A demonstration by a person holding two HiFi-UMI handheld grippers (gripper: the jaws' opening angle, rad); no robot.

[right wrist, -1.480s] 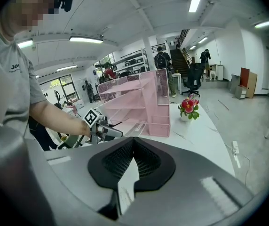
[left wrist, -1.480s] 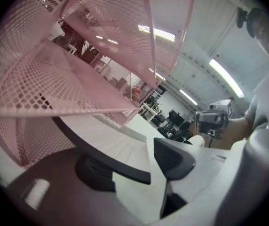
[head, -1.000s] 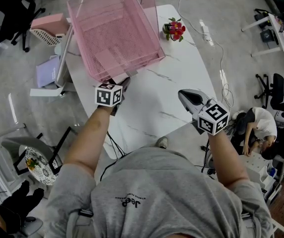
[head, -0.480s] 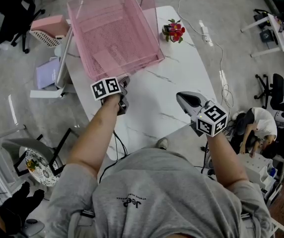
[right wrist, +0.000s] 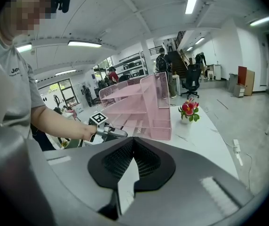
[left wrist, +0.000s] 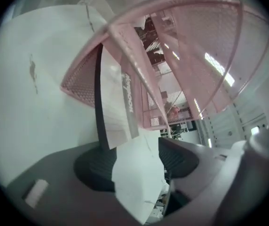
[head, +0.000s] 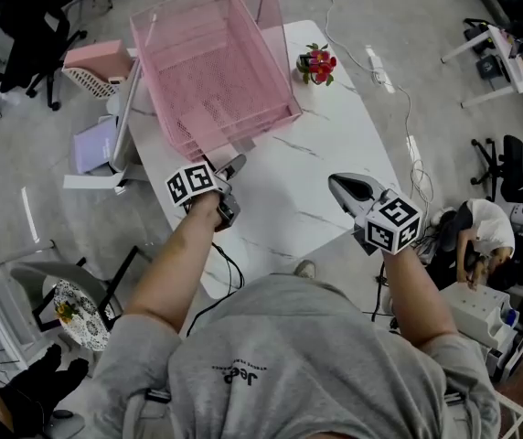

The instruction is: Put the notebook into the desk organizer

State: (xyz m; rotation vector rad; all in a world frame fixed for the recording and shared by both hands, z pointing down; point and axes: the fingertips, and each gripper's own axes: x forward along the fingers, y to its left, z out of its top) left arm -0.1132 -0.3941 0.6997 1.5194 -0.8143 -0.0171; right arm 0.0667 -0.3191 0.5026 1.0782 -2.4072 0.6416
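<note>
A pink mesh desk organizer (head: 271,35) stands on the far part of the white marble table (head: 316,163). In the left gripper view the notebook (left wrist: 120,112), with a black spine and white pages, lies with its far end inside the organizer's (left wrist: 195,55) bottom slot. Its near corner sits just beyond my left gripper's (left wrist: 137,161) left pad. That gripper (head: 234,165) is at the organizer's front edge. Its jaws are opening and the pads do not press on the notebook. My right gripper (head: 336,183) hovers over the table's near right, shut and empty (right wrist: 133,145).
A small pot of red flowers (head: 319,59) stands on the table right of the organizer. A pink box (head: 97,58) and a purple item (head: 92,144) lie left of the table. Office chairs, floor cables and a seated person (head: 481,236) surround it.
My left gripper has drawn back a little from under the organizer's front edge, toward me. The right gripper has barely moved.
</note>
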